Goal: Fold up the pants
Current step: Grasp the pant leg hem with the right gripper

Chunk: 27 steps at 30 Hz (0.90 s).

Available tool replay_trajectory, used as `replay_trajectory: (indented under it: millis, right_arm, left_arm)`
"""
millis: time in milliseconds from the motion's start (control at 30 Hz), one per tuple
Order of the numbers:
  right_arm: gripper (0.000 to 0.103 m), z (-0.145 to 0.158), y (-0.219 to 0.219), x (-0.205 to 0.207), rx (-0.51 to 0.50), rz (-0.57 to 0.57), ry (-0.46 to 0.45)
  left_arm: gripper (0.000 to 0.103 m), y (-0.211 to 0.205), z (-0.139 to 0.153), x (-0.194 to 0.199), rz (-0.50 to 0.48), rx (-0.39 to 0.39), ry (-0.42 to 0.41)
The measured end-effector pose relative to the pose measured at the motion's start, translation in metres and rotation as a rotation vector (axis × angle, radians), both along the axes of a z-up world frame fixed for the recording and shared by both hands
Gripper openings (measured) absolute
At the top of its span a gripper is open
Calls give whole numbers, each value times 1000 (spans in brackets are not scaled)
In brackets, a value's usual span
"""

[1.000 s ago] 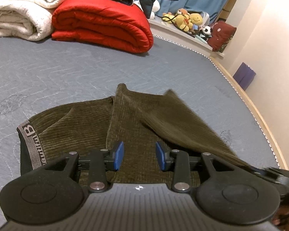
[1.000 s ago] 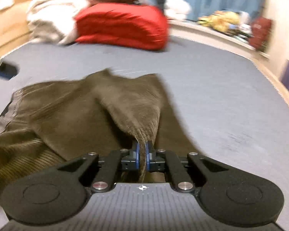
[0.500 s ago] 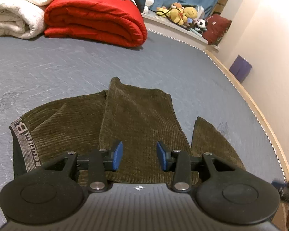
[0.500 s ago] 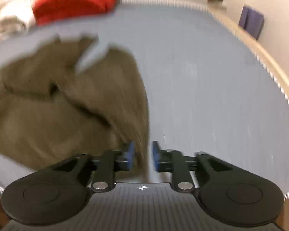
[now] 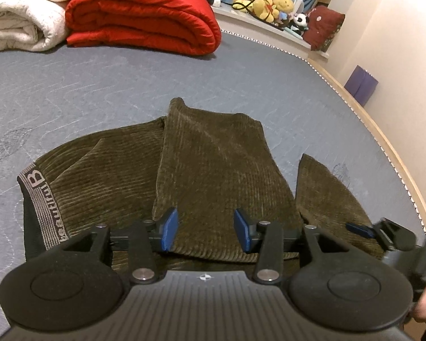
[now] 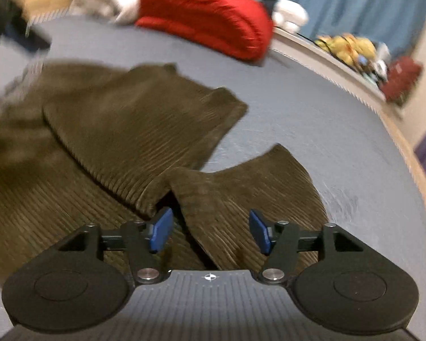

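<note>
- Left wrist view: the left gripper [image 5: 203, 228] is seen with its jaws spread wide and nothing held, low over the near edge of the olive corduroy pants [image 5: 213, 170]. The pants lie on the grey mattress [image 5: 99, 85], 1 leg doubled back on top. The waistband [image 5: 39, 199] is to the left, so the long axis is judged to run left to right across the gripper's line. A loose leg end [image 5: 326, 196] lies to the right, apart from the folded leg, with the right gripper [image 5: 357, 230] just beside it.
- Right wrist view: though blurred, the right gripper [image 6: 210, 234] is shown wide open and empty, directly over that loose leg end [image 6: 247, 182]. It is judged the nearer of the 2 for taking it.
</note>
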State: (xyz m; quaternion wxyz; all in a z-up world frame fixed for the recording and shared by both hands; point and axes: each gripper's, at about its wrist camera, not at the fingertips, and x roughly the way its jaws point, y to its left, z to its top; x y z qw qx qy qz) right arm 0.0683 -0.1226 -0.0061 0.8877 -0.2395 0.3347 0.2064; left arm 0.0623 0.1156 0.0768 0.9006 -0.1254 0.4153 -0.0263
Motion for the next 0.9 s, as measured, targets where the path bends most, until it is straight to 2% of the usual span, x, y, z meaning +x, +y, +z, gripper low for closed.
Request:
replay_trajectory:
  millis: [100, 367, 433, 467, 500, 533, 567, 667, 900]
  right_arm:
    - [66, -17, 19, 2, -100, 26, -15]
    - [64, -40, 32, 6, -207, 67, -62]
    - [62, -41, 32, 6, -217, 82, -76]
    - [55, -41, 31, 3, -217, 84, -79]
    - [44, -41, 30, 2, -212, 85, -82]
    - [38, -40, 28, 0, -206, 83, -81]
    - [24, -39, 25, 1, -194, 78, -75]
    - [11, -32, 15, 5, -120, 69, -39]
    - [10, 4, -15, 3, 29, -7, -69]
  left_arm:
    - [49, 4, -2, 0, 2, 8, 3]
    - [49, 6, -9, 1, -4, 51, 18]
    - [49, 7, -10, 0, -5, 60, 18]
    - [49, 9, -10, 0, -4, 65, 18]
    - [49, 10, -11, 0, -2, 69, 18]
    - [49, 10, -11, 0, 1, 71, 18]
    - [49, 11, -11, 0, 5, 72, 18]
    - [49, 12, -11, 2, 14, 73, 18]
    - [49, -1, -12, 6, -9, 86, 20]
